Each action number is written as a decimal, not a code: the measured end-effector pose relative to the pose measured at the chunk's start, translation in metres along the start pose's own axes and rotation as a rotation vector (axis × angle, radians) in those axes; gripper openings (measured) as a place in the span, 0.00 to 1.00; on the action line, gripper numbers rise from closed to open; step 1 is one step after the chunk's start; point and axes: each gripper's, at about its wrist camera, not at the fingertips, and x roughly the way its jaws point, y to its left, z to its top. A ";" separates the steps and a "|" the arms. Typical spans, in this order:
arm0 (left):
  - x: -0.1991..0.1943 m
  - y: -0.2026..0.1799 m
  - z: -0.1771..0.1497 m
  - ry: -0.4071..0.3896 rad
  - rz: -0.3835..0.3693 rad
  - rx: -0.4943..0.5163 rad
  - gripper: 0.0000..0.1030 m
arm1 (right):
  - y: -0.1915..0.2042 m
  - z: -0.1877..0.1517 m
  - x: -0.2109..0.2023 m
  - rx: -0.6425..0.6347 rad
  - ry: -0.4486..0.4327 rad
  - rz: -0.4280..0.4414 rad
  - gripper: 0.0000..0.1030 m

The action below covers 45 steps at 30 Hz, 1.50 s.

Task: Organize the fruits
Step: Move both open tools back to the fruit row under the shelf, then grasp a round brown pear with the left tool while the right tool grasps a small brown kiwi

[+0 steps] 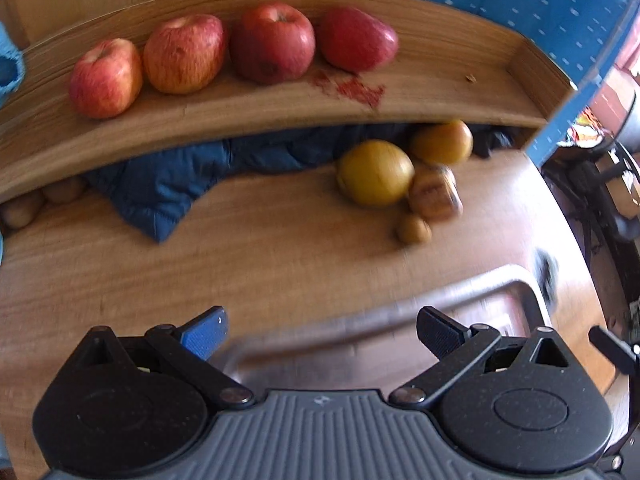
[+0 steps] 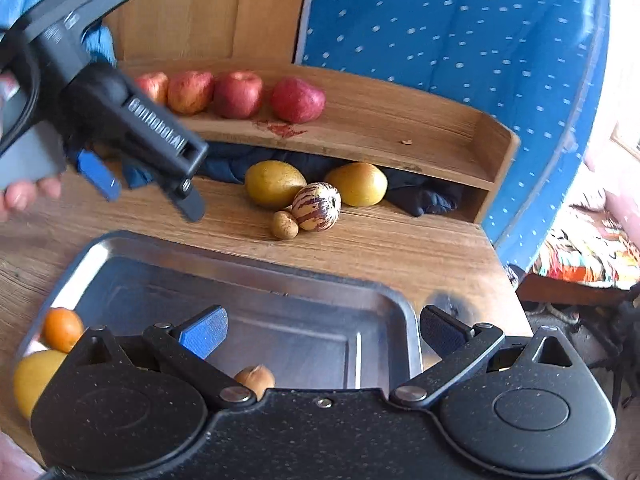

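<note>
Two handheld grippers are seen above a wooden table (image 2: 400,248), both with jaws spread apart and nothing held. The left gripper (image 2: 148,192) is poised over the far edge of a metal tray (image 2: 248,264), its blue-padded finger pointed toward the tabletop; the right gripper (image 2: 320,332) is held low over the tray's near half. Four red apples (image 1: 272,46) are lined up on a raised wooden shelf (image 1: 440,92), beside a red stain (image 1: 352,88). Below it, two yellow fruits (image 2: 274,183), a striped fruit (image 2: 316,206) and a small brown fruit (image 2: 285,224) are clustered on the table, touching one another. An orange fruit (image 2: 61,329), a pale yellow one (image 2: 32,380) and a brown one (image 2: 256,378) are already lying in the tray. The cluster is judged the risk: if one round fruit is nudged during a grasp, its neighbours could be sent rolling under the shelf or toward the table's edge.
</note>
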 end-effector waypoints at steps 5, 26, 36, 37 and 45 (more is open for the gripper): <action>0.026 0.005 0.030 -0.009 -0.017 -0.028 0.99 | -0.011 0.023 0.035 -0.058 0.038 0.051 0.99; 0.091 -0.005 0.097 0.005 -0.230 0.002 0.82 | 0.002 0.070 0.128 0.120 0.180 0.114 0.59; 0.092 0.014 0.093 0.005 -0.286 -0.020 0.69 | 0.007 0.073 0.138 0.159 0.187 0.111 0.41; 0.091 0.014 0.092 0.003 -0.287 -0.021 0.69 | 0.007 0.073 0.138 0.159 0.187 0.108 0.39; 0.091 0.017 0.092 -0.002 -0.297 -0.030 0.71 | 0.014 0.070 0.133 0.164 0.179 0.128 0.30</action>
